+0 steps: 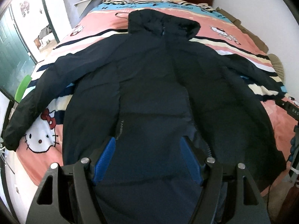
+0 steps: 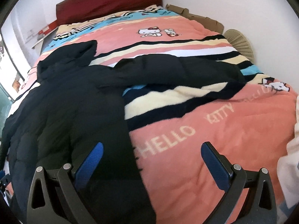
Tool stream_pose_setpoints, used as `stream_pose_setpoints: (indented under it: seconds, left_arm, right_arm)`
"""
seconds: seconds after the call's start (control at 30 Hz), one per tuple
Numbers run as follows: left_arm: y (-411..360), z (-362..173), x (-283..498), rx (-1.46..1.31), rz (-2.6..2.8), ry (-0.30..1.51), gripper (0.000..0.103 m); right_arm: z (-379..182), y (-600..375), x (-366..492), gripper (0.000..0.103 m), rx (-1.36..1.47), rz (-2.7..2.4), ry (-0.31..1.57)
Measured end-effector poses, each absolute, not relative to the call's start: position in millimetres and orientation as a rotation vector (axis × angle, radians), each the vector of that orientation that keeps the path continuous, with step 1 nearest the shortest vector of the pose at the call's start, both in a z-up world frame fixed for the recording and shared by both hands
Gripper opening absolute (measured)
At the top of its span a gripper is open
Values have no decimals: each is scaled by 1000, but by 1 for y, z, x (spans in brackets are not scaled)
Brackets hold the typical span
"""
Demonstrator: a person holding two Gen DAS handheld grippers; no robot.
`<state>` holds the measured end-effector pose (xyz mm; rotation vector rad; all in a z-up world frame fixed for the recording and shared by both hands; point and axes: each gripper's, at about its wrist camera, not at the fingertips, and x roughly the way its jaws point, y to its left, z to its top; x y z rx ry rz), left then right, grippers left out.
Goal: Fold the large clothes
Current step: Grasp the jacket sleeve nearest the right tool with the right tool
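A large dark navy hooded jacket [image 1: 149,85] lies spread front-up on a bed, hood toward the headboard and both sleeves stretched out sideways. My left gripper [image 1: 147,145] hangs open above the jacket's lower middle, its blue pads [image 1: 105,160] wide apart with nothing pressed between them. In the right wrist view the same jacket [image 2: 71,112] fills the left half, one sleeve [image 2: 177,67] running out to the right. My right gripper [image 2: 152,149] is open over the jacket's right hem edge, one pad above dark fabric and the other above the blanket.
The bed carries a pink cartoon-cat blanket [image 2: 214,134] with striped bands. A dark red headboard [image 2: 108,1] and white wall lie beyond. Cardboard [image 2: 198,16] and a woven fan [image 2: 239,41] sit along the right edge. A doorway [image 1: 33,29] and something green [image 1: 22,85] are at the left.
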<state>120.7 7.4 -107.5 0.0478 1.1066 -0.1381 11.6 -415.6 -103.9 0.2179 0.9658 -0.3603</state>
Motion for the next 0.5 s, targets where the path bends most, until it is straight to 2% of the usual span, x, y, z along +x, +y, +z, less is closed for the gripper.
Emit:
stream_pose_setpoints:
  seconds: [0.23,0.5]
  left_arm:
    - [9,-113,129,52,-98,1112,70]
    - [15,-123,135,47,-74,1138,70]
  right_arm:
    - [-109,-439,42,103,295,-321,915]
    - [-146,-537,75,102,834,-163,763]
